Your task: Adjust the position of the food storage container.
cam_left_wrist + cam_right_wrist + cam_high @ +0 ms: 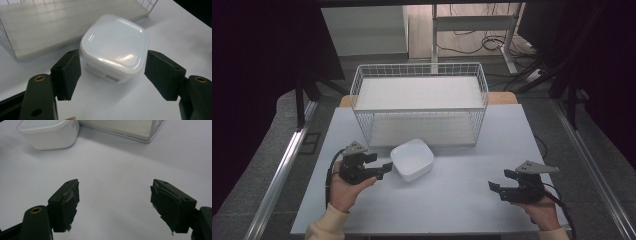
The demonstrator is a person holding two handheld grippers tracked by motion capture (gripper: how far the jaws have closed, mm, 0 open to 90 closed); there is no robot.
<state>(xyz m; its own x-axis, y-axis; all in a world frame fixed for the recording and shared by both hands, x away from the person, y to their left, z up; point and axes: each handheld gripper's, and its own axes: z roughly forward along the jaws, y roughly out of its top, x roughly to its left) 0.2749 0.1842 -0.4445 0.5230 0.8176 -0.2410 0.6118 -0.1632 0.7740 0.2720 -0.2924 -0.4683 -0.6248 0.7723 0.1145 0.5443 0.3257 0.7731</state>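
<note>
A white square container with rounded corners [412,159] sits on the table just in front of the wire rack. In the left gripper view the container [115,47] lies close ahead, its lid on and a label on its near side. My left gripper [381,166] is open right beside the container's left side; its jaws stand wide on either side of the container's near edge without touching it [112,75]. My right gripper [501,182] is open over bare table at the front right [115,202], with the container [48,132] far off at the upper left.
A white wire basket rack with two shelves [419,102] stands at the back middle of the white table [462,185]. Its lower shelf edge [50,30] lies just behind the container. A table frame and cables [492,40] are on the floor beyond.
</note>
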